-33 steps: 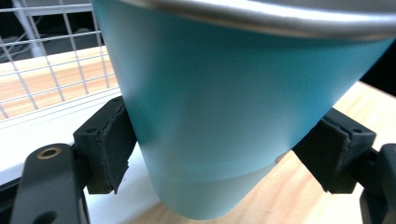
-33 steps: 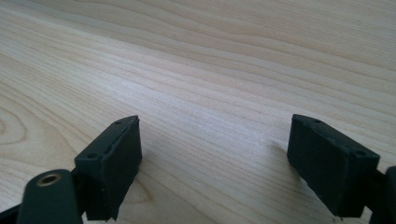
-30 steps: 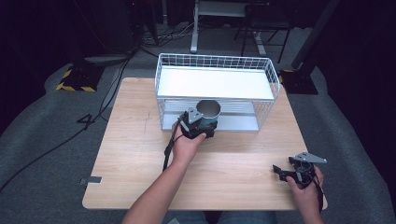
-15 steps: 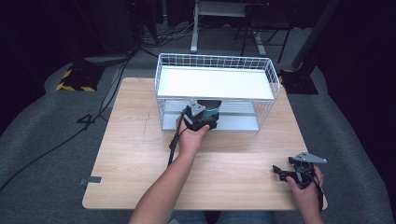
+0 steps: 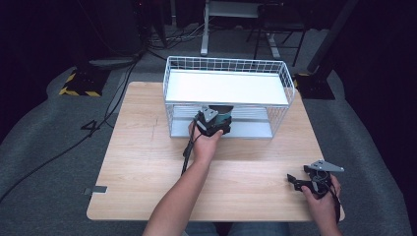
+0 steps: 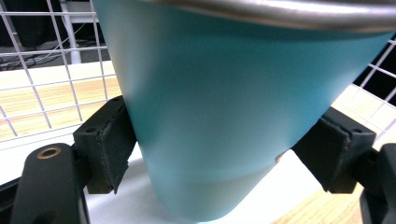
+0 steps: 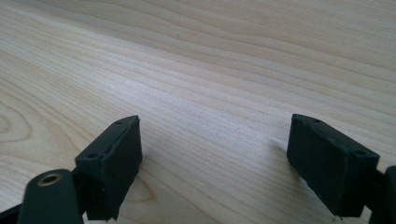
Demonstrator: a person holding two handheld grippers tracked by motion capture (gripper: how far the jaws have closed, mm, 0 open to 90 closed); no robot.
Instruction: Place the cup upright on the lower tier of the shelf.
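A teal cup (image 6: 233, 116) with a steel rim is upright between the pads (image 6: 112, 149) of my left gripper (image 6: 224, 151), which is shut on its lower body. In the high view, my left gripper (image 5: 216, 118) holds the cup (image 5: 224, 119) at the front opening of the white wire rack (image 5: 226, 61), on the lower level under the white shelf (image 5: 226, 88). The shelf hides the cup's top. My right gripper (image 5: 297, 181) rests near the table's front right corner. It stands open (image 7: 229, 154) with bare wood between its fingers.
The wooden table (image 5: 147, 162) carries the rack at its far middle. Wire mesh (image 6: 28, 70) surrounds the cup on the left gripper's side. Cables and a stand's legs lie on the grey floor beyond the table.
My left gripper has carried the cup forward, from just in front of the rack to under the white shelf. The right gripper has stayed still.
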